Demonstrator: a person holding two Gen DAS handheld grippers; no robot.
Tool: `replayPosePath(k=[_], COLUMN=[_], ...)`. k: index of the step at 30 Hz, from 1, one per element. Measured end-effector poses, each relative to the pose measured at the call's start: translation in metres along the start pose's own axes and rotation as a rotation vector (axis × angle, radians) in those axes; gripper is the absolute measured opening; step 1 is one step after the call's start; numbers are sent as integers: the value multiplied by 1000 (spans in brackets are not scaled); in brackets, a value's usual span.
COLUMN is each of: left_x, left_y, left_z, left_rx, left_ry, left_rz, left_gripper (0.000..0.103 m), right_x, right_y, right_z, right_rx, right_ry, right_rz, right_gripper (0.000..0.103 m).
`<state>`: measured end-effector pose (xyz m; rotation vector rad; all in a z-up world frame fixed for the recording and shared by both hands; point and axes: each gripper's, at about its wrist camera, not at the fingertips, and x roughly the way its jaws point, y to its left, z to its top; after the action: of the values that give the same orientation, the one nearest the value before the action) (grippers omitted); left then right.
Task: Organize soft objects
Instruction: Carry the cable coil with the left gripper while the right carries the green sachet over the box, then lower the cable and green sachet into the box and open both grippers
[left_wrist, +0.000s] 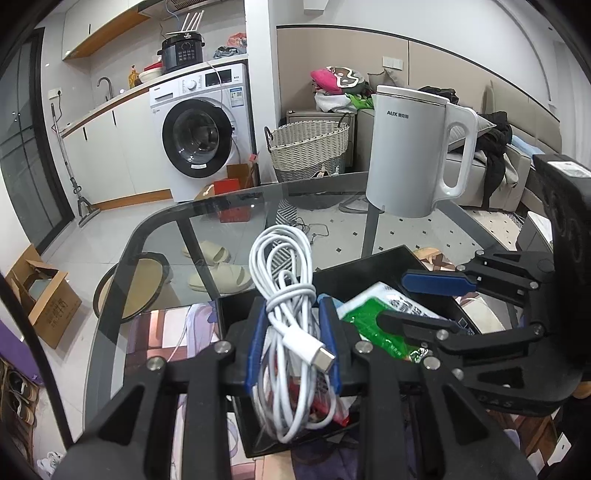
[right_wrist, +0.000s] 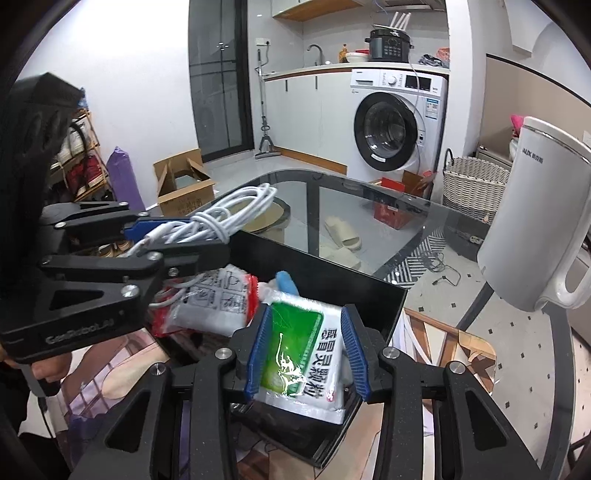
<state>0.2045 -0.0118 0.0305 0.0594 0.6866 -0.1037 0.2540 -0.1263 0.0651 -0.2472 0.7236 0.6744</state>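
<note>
Left wrist view: the left gripper (left_wrist: 293, 343) is clamping its two blue pads on one bundled white cable (left_wrist: 286, 295), which is sitting upright between them above the black tray (left_wrist: 369, 269) on the glass table (left_wrist: 221, 218). One white kettle (left_wrist: 417, 151) is standing further back.

Right wrist view: the right gripper (right_wrist: 308, 354) is squeezing one green-and-white sachet (right_wrist: 299, 354) between its pads, over the tray's near end. One red-edged sachet (right_wrist: 212, 302) is lying in the tray, just beside the held one, under the left gripper's fingers.
</note>
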Motion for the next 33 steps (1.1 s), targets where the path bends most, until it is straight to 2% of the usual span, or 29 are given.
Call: replayPosePath(k=[6, 11, 17, 20, 24, 28, 30, 32, 33], left_x=[-2, -1, 10, 25, 27, 17, 11, 0, -7], left_y=[-4, -15, -32, -35, -41, -40, -37, -32, -29], left_z=[-3, -2, -1, -4, -8, -6, -6, -7, -8], left_rx=[14, 49, 101, 94, 121, 88, 80, 62, 49], left_ry=[-4, -9, 18, 76, 75, 75, 65, 49, 38], left_rz=[-20, -45, -92, -141, -120, -145, -142, -138, -138], left_gripper=[27, 27, 28, 29, 29, 30, 39, 53, 54], right_x=[-15, -33, -47, -52, -58, -62, -66, -70, -72], right_y=[-6, -11, -14, -16, -20, -20, -18, -15, -15], right_z=[-5, -11, -20, -23, -27, -29, -30, -29, -29], right_rx=[6, 17, 23, 31, 37, 42, 44, 44, 46], right_ry=[-12, -19, -16, -13, -13, -16, -21, -29, -35], right_rz=[-24, -39, -55, -59, -64, -67, -63, -63, -61], right_gripper=[41, 50, 52, 52, 52, 54, 56, 63, 68])
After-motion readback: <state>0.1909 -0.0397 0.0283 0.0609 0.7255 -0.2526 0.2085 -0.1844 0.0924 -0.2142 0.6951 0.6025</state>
